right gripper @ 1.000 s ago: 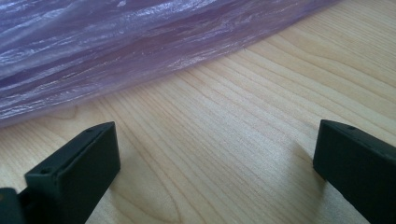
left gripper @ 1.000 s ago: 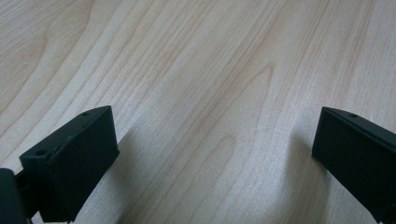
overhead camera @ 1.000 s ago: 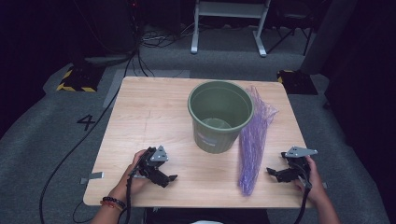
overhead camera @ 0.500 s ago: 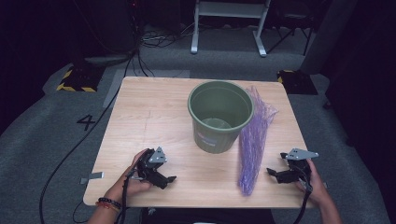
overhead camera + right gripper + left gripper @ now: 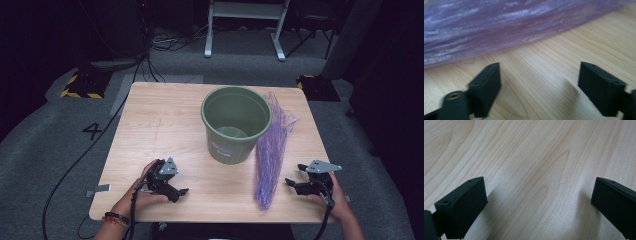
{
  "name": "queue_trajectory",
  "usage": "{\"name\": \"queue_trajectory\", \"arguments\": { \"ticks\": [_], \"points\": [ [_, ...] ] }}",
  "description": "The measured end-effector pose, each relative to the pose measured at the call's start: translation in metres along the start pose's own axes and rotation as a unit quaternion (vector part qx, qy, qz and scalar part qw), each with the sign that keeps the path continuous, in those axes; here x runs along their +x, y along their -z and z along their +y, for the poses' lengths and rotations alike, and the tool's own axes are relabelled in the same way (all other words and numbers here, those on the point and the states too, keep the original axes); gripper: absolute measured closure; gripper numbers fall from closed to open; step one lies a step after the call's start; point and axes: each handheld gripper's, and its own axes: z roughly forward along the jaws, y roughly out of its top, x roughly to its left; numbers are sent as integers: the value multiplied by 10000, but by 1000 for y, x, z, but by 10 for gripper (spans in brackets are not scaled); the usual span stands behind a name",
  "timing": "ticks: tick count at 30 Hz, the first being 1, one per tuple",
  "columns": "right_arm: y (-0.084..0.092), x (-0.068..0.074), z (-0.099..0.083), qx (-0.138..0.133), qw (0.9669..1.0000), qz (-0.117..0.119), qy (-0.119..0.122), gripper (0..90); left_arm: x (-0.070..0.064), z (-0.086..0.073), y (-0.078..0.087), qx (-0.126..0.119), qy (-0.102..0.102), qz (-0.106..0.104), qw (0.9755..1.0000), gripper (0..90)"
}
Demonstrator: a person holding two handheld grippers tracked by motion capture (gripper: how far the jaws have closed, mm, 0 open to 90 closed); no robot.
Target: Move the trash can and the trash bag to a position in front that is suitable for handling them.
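A green bucket (image 5: 235, 122) stands upright on the wooden table (image 5: 160, 120), right of its middle. A long purple see-through bag (image 5: 270, 155) lies flat beside the bucket's right side, running toward the front edge. My right gripper (image 5: 292, 177) rests on the table just right of the bag's near end. It is open; its jaws (image 5: 537, 68) have just been closing a little with only bare wood between them, and the bag (image 5: 511, 27) lies just beyond their tips. My left gripper (image 5: 181, 192) lies at the front left, open over bare wood (image 5: 537, 187).
Grey carpet surrounds the table, with a painted 4 (image 5: 93, 131) at the left and black cables (image 5: 150, 65) at the back. A white metal frame (image 5: 245, 25) stands behind the table. A strip of grey tape (image 5: 99, 190) sticks out at the front left corner.
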Motion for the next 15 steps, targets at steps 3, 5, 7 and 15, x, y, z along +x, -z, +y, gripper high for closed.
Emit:
{"name": "queue_trajectory", "arguments": {
  "ticks": [3,5,7,15],
  "points": [
    [1,3,4,-140,9999,65,-27,294,0,0,0,0,1,1,10000,0],
    [4,10,10,-306,9994,-9,139,427,0,0,0,-1,1,1,10000,1],
    [7,20,18,-533,9979,166,324,574,0,0,0,-1,2,1,10000,1],
    [-7,48,29,-278,9949,542,807,666,0,0,0,-3,5,4,10000,1]
  ]
}}
